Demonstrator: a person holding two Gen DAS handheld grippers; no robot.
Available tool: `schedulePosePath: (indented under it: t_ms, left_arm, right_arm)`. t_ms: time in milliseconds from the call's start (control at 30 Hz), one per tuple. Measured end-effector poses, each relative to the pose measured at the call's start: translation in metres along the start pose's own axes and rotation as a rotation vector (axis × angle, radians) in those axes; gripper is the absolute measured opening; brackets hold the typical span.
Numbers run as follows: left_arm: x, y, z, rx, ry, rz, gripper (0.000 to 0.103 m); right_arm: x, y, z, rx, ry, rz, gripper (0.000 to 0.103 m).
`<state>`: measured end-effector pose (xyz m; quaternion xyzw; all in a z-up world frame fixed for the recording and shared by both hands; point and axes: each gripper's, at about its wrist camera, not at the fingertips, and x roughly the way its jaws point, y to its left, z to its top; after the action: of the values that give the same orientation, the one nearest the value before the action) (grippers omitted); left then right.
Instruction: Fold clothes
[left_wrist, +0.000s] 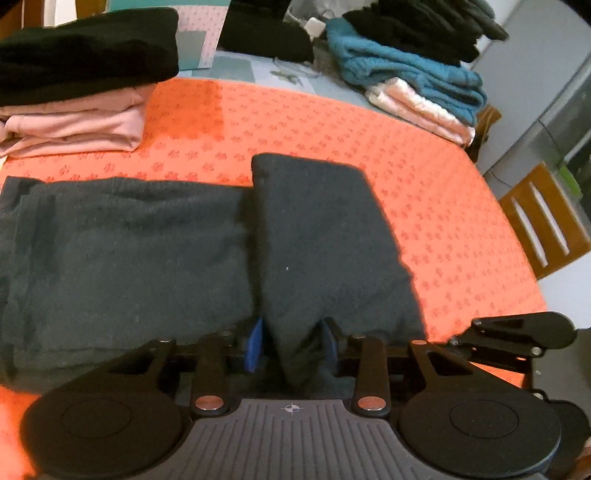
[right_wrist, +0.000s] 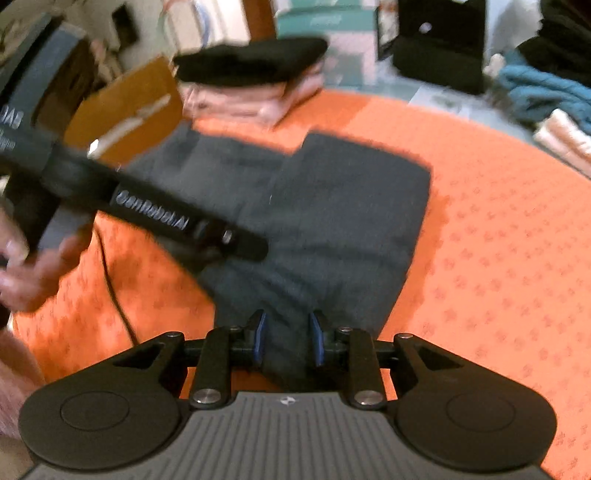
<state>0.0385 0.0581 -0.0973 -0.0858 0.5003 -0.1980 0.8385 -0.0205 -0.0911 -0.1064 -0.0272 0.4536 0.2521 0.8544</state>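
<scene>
Orange cloth (left_wrist: 424, 192) under dark garment (left_wrist: 129, 251) (both claws (left_wrist: 291, 343) (right_wrist: 288, 341) clamp it).

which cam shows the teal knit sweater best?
Left wrist: the teal knit sweater is sharp, lying between the dark pile and the pale folded garment. Right wrist catches only a blurred corner at the frame edge.

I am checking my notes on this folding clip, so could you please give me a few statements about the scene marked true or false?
1. Both grippers grip the dark grey garment. True: left gripper and right gripper each have cloth between their fingers.
2. The table cover is blue. False: it is orange with a small printed pattern.
3. A black item tops the pink pile. True.
4. The teal knit lies under the pale pink folded clothes. False: it lies on top of them.
</scene>
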Motion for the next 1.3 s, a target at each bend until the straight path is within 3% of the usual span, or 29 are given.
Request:
schedulePosePath:
  t_ms: [100,200,333,400,600,700,733,767,800,867,1200,1300]
  left_arm:
    - [-0.007,-0.001,0.004,-0.013,-0.013,-0.001,0.039]
    - [-0.013,-0.002,0.008,-0.026,-0.026,-0.003,0.041]
    - [-0.022,-0.004,0.014,-0.044,-0.044,-0.005,0.058]
    - [-0.026,-0.005,0.017,-0.053,-0.053,-0.006,0.062]
    - [-0.022,-0.019,0.030,-0.035,-0.039,-0.009,0.076]
    - [-0.016,-0.030,0.038,-0.014,-0.021,-0.010,0.089]
    - [-0.014,-0.033,0.041,-0.006,-0.015,-0.011,0.090]
    - [-0.011,-0.037,0.043,0.001,-0.009,-0.011,0.090]
    - [-0.009,-0.040,0.046,0.008,-0.003,-0.012,0.090]
    - [-0.005,-0.047,0.051,0.022,0.009,-0.013,0.090]
    - [0.004,-0.065,0.067,0.101,0.059,0.035,0.090]
    - [0.004,-0.067,0.069,0.127,0.072,0.061,0.084]
  right_arm:
    - [-0.011,-0.001,0.001,0.020,-0.027,0.005,0.031]
    - [-0.026,-0.016,0.001,0.129,-0.091,-0.006,0.036]
    - [-0.034,-0.046,-0.003,0.331,-0.149,-0.033,0.043]
    - [-0.031,-0.060,-0.008,0.437,-0.150,-0.021,0.051]
    - [-0.013,-0.072,-0.018,0.547,-0.096,0.033,0.049]
    - [-0.007,-0.062,-0.015,0.517,-0.061,0.001,0.045]
    - [-0.007,-0.058,-0.012,0.497,-0.049,-0.012,0.040]
    - [-0.009,-0.056,-0.010,0.483,-0.048,-0.021,0.024]
    - [-0.010,-0.053,-0.007,0.468,-0.048,-0.031,0.018]
    - [-0.015,-0.047,-0.002,0.436,-0.050,-0.049,0.012]
    - [-0.054,0.014,0.034,0.065,-0.155,-0.108,0.010]
    - [-0.057,0.026,0.040,-0.010,-0.170,-0.104,0.010]
